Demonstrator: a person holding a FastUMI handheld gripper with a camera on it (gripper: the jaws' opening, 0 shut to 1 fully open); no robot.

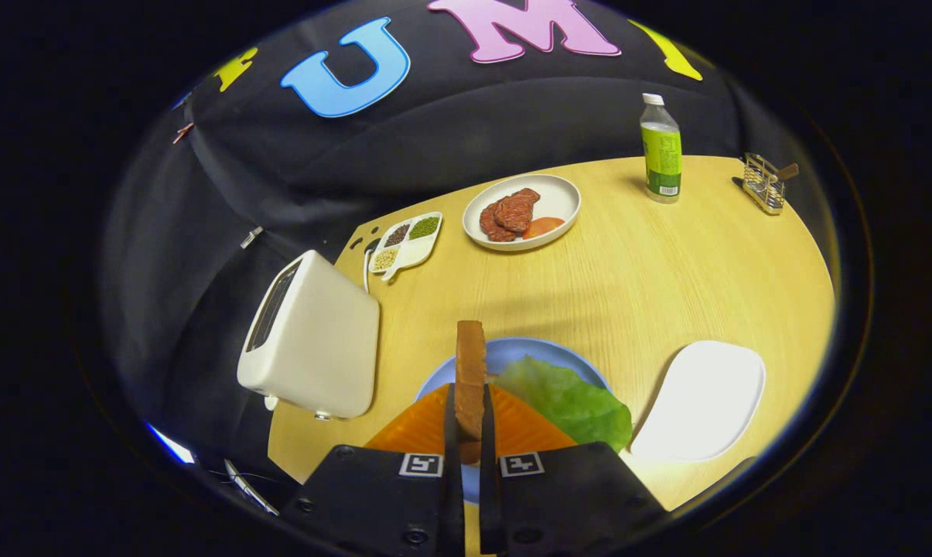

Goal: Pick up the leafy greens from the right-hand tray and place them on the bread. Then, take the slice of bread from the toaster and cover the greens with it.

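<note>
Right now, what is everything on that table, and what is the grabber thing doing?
Bread slice: one, brown, upright, pinched between the jaws above the blue plate.
Blue plate: one, just ahead of the jaws.
Lettuce leaf: one, green, on the blue plate.
Toaster: one, cream, beside the blue plate.
White tray: one, on the plate's other side.
White plate: one, far side, holding red-brown meat slices.
Divided dish: one, white, with grains, beyond the toaster.
Bottle: one, green label, far edge.
Wire rack: one, metal, far corner.
Table: one, light wood.
Gripper: one, black, shut on the bread.
</note>
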